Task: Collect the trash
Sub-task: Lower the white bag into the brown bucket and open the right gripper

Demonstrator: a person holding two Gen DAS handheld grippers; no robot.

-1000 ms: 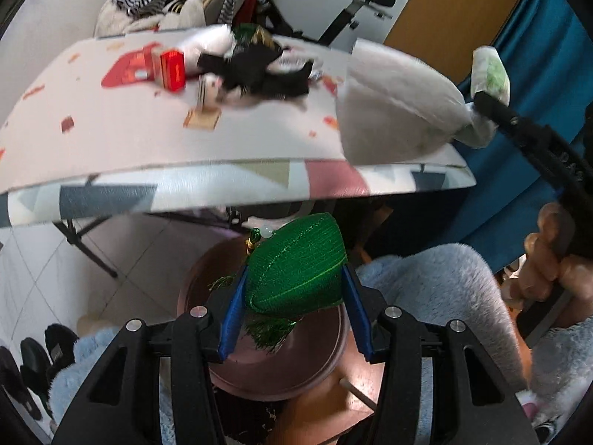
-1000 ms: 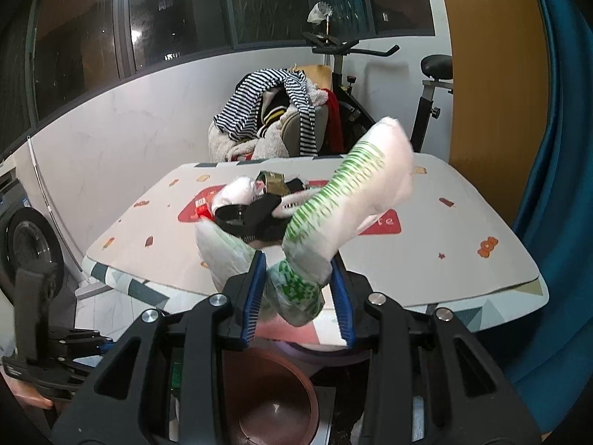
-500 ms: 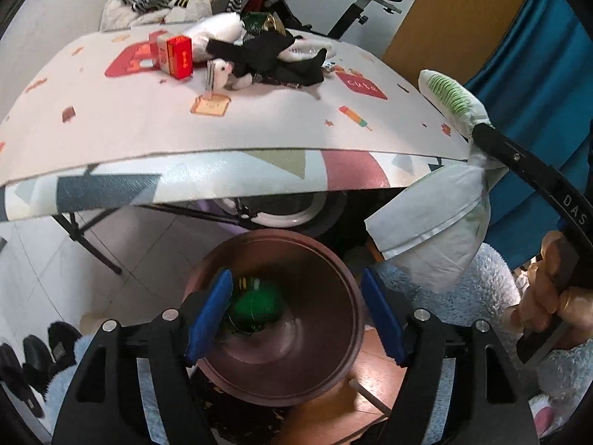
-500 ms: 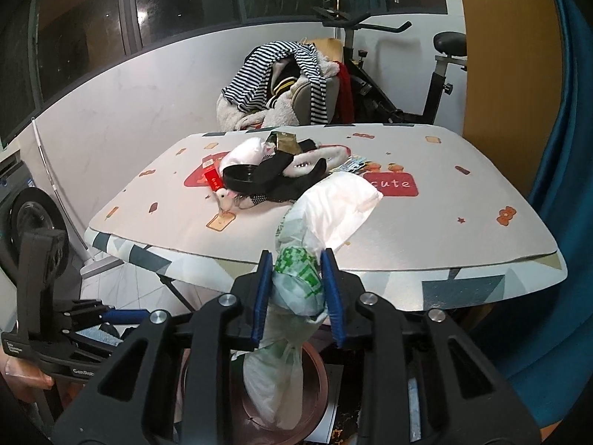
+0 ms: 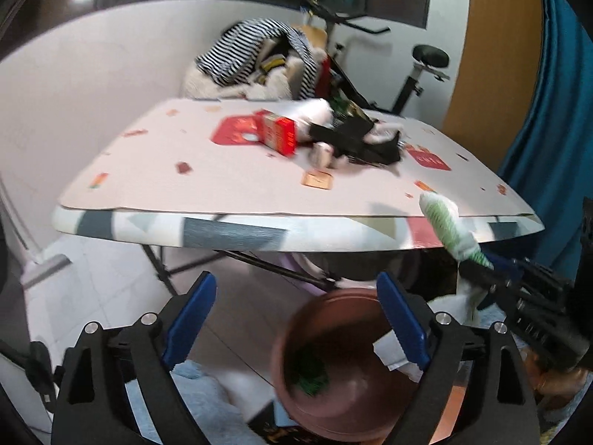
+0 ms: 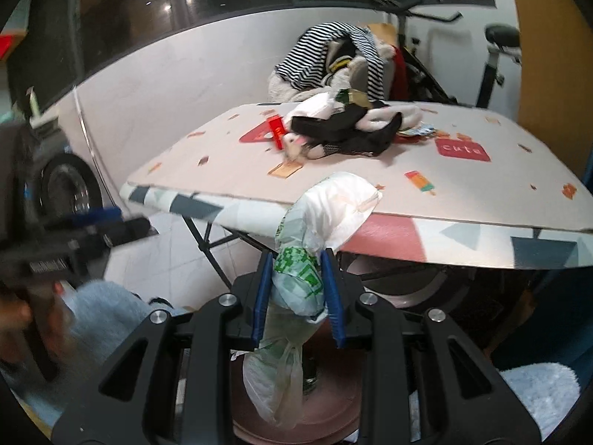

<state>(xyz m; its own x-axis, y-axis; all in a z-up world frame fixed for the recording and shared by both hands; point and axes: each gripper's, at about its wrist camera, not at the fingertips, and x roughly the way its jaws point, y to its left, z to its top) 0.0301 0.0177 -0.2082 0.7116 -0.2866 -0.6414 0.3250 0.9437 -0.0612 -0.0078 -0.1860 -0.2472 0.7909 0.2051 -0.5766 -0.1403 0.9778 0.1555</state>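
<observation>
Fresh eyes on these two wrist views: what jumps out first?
The crumpled white-and-green plastic bag pinched in the right gripper, hanging over the brown bin below the table edge. Next, the left gripper, jaws wide with nothing between them, above that bin, where a green scrap lies. Behind, the patterned table carries a messy pile, red carton included.

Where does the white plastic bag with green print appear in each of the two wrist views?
Left wrist view: the white plastic bag is at the right edge, held in the right gripper, over the brown bin.
Right wrist view: the bag is at bottom centre, between the blue pads.
Shared landmark: the red box on the table.
</observation>
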